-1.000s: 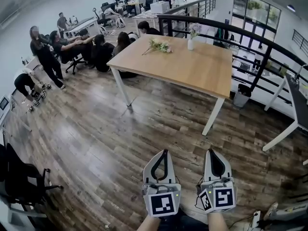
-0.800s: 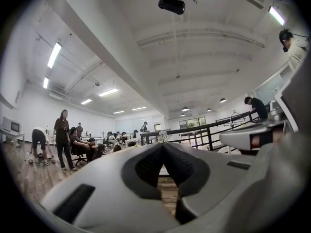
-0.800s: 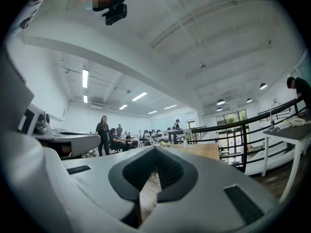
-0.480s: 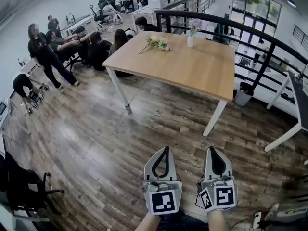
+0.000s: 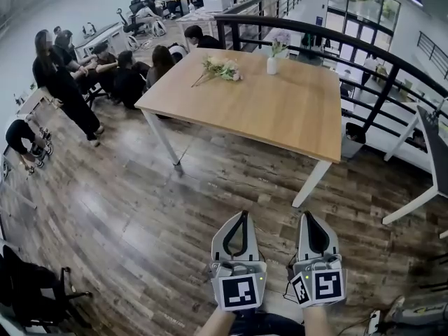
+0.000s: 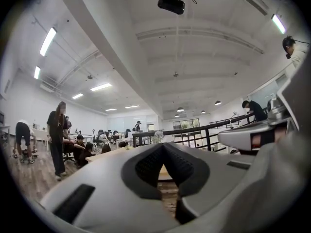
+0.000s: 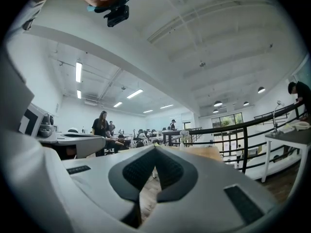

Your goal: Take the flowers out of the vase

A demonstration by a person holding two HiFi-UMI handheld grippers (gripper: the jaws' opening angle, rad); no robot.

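Note:
A small white vase [image 5: 272, 65] holding a pale flower [image 5: 280, 44] stands near the far edge of the wooden table [image 5: 294, 110]. A loose bunch of flowers [image 5: 222, 68] lies on the tabletop to the vase's left. My left gripper [image 5: 241, 216] and right gripper [image 5: 306, 218] are held side by side low over the floor, well short of the table, both pointing at it. Both are shut with nothing between their jaws. In the left gripper view the left gripper [image 6: 163, 144] hides most of the table. In the right gripper view the vase [image 7: 183, 134] shows just past the right gripper [image 7: 155, 147].
Several people [image 5: 105, 65] sit and stand left of the table. A black railing [image 5: 364, 54] runs behind it, with a bin [image 5: 352, 140] at its right end. A black office chair [image 5: 35, 289] is at lower left and a white table leg [image 5: 413, 201] at right. Plank floor lies between.
The head view has come closer to the table, which looks larger and nearer. Both grippers keep their place in the picture and stay shut.

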